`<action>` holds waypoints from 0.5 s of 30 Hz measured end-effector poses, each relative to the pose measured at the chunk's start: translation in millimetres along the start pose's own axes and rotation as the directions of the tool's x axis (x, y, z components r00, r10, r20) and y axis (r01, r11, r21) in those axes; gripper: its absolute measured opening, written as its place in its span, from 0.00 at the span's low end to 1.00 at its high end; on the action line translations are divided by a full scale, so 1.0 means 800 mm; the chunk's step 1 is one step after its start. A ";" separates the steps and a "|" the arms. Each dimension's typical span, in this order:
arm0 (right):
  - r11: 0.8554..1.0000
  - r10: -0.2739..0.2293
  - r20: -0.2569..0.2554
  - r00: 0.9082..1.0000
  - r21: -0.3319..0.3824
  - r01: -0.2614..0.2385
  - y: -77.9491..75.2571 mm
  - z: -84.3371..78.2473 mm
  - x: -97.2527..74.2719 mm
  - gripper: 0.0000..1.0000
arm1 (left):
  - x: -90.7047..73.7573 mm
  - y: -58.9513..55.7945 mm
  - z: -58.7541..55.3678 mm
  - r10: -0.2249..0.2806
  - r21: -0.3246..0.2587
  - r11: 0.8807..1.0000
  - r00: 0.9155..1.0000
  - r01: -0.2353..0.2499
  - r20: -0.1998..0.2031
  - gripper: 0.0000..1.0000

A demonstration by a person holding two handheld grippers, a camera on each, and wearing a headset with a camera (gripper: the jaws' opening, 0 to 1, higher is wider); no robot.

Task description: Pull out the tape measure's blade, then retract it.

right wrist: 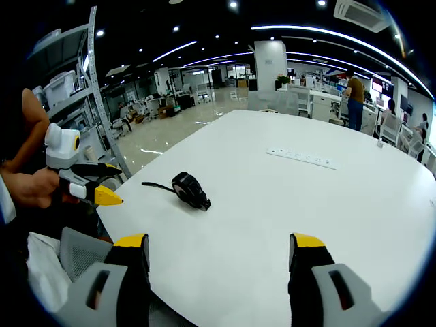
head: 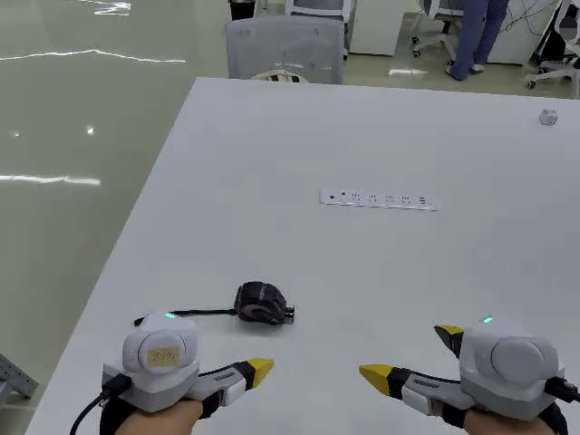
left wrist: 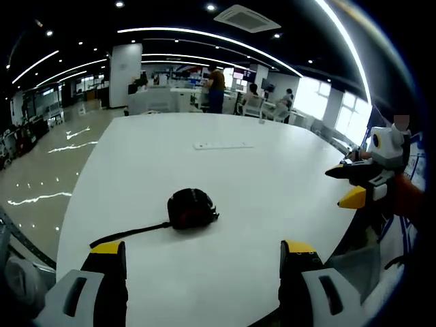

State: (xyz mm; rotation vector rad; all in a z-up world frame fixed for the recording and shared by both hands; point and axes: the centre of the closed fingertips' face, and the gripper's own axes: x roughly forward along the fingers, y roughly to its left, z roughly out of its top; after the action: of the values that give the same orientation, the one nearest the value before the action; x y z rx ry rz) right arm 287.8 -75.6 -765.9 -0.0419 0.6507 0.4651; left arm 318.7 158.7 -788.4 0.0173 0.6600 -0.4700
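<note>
A black tape measure [head: 263, 304] lies on the white table [head: 381, 272] with its blade wound in, and its black wrist strap [head: 186, 314] trails to the left. My left gripper [head: 228, 360] hovers near the table's front edge, just in front of and left of the tape, open and holding nothing. My right gripper [head: 412, 353] is further right, also open and holding nothing. In the left gripper view the tape measure [left wrist: 191, 208] sits ahead between the yellow-tipped jaws of the left gripper [left wrist: 202, 248]. From the right gripper [right wrist: 219, 240] the tape measure [right wrist: 189, 189] is ahead and to the left.
A white power strip [head: 379, 200] lies mid-table beyond the tape. A small crumpled object [head: 547, 117] rests at the far right. A grey chair [head: 285, 47] stands at the table's far end, with a person [head: 476, 36] behind it. The table's left edge drops to the shiny floor [head: 72, 136].
</note>
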 end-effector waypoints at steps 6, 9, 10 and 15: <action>1.000 -0.001 -0.008 1.000 0.012 0.001 0.002 -0.002 -0.011 0.91 | -0.011 -0.002 0.006 0.001 0.007 1.000 1.000 -0.001 0.010 0.92; 1.000 0.002 -0.017 1.000 0.022 -0.002 0.005 -0.006 -0.016 0.92 | -0.014 0.000 0.003 0.001 0.006 1.000 1.000 -0.001 0.004 0.94; 1.000 0.001 -0.020 1.000 0.024 0.000 0.006 -0.007 -0.018 0.92 | -0.015 0.000 0.002 0.002 0.006 1.000 1.000 -0.002 0.002 0.94; 0.999 -0.003 -0.036 0.999 0.049 0.004 0.007 -0.017 -0.027 0.94 | -0.023 0.001 -0.004 0.003 -0.002 1.000 1.000 -0.003 -0.005 0.96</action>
State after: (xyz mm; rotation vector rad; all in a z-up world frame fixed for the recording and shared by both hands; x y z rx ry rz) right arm 262.4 -81.6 -763.3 -0.0054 0.6970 0.4458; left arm 304.9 167.5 -780.0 0.0176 0.6652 -0.4665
